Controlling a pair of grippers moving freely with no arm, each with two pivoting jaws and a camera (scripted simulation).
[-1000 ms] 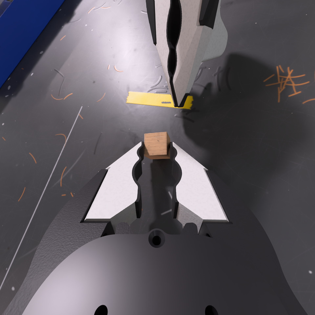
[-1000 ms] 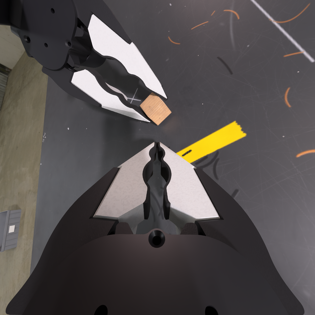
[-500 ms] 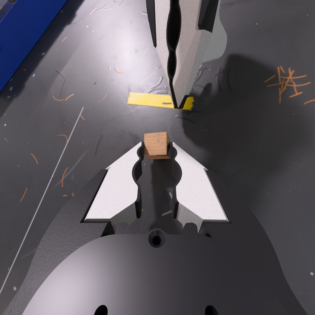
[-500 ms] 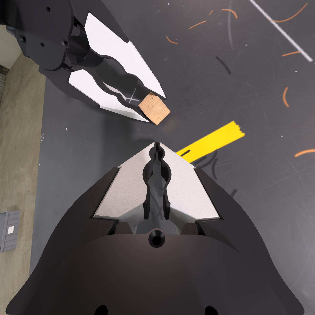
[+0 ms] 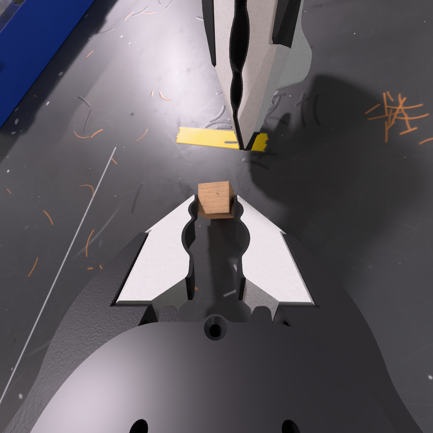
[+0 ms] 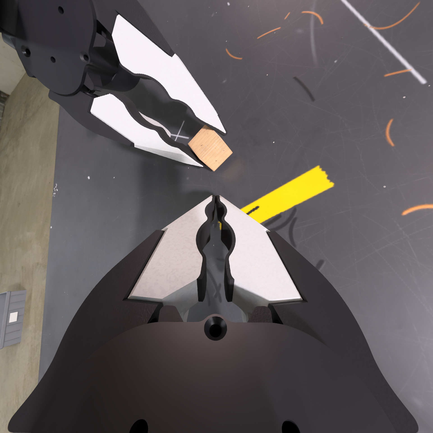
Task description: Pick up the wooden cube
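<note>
Wooden cube [image 5: 215,200] sits pinched only at the very fingertips of the left gripper [image 5: 215,203] above the desk [image 5: 351,210], so it could slip out, while the right gripper [image 6: 215,198] idles closed and empty.

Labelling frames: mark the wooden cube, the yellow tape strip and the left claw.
wooden cube [image 5: 214,199], left wrist view, on its near face.
yellow tape strip [image 6: 288,194], right wrist view, on its bare middle.
left claw [image 5: 215,203], left wrist view, midway between its fingertips.
</note>
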